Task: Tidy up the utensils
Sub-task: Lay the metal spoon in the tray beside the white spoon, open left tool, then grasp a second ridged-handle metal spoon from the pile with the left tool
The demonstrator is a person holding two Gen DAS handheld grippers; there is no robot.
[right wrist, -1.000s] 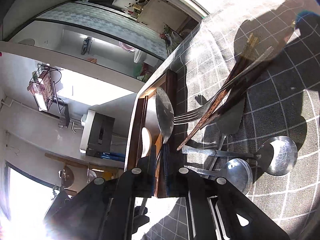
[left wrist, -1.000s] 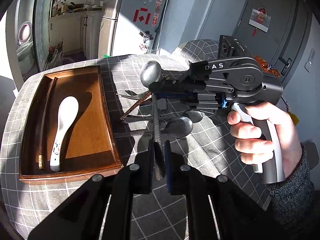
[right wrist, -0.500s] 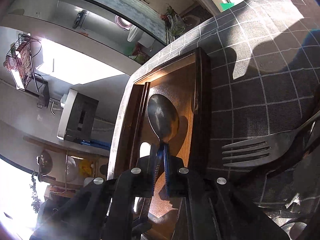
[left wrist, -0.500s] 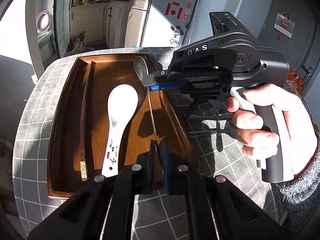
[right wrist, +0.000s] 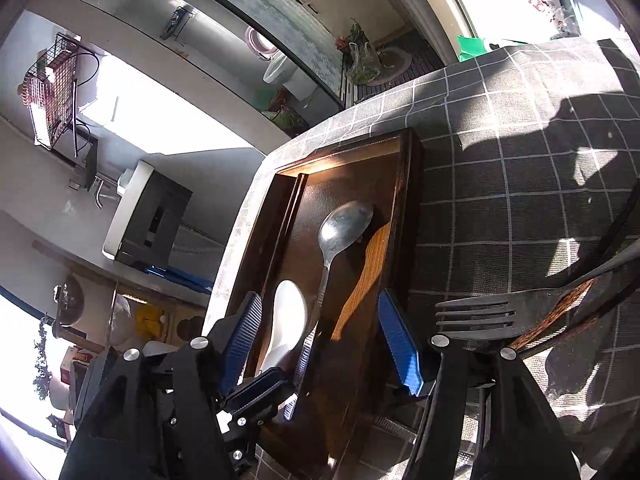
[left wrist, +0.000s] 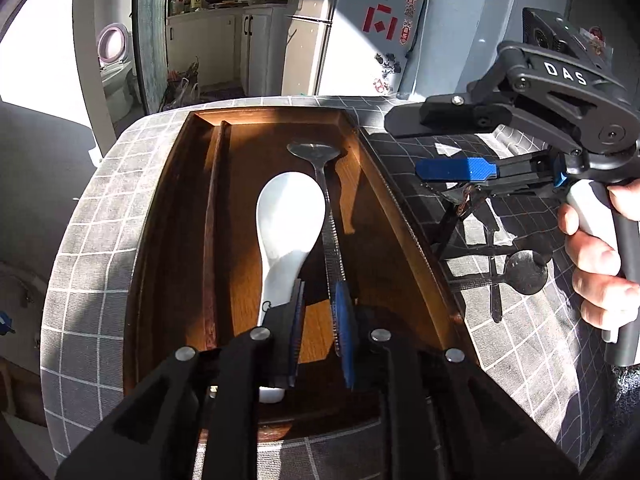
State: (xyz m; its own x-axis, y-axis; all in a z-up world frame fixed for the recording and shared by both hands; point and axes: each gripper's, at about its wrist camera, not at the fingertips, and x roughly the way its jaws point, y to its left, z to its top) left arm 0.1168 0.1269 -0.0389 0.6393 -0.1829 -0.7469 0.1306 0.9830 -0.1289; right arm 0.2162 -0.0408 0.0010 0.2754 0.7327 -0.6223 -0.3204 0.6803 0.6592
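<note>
Left gripper (left wrist: 318,320) over the near end of the wooden tray (left wrist: 400,216), fingers parted a little. The metal spoon (left wrist: 320,160) lies flat in the tray, handle running back to the right pad; I can't tell if the pad touches it. Nothing is clamped.

Right gripper (right wrist: 320,340) wide open and empty, blue pads (right wrist: 398,344) spread well apart, hovering over the tray's right rim. In the left wrist view I see it from outside (left wrist: 456,168), held by the hand (left wrist: 596,264) above the checked tablecloth (left wrist: 100,208).

Metal spoon sits in the tray's wide right compartment, bowl toward the far edge, just beside and right of the white ceramic spoon (left wrist: 288,224). In the right wrist view the two (right wrist: 344,224) (right wrist: 286,320) look to overlap at the handles; I can't tell whether they touch.

Only the left view shows the loose pile right of the tray on the cloth: another metal spoon (left wrist: 524,272) and dark sticks, mostly silhouette. Only the right view shows a fork (right wrist: 500,312) clearly, tines toward the tray, resting across what looks like brown chopsticks (right wrist: 560,308) near the cloth's right edge
</note>
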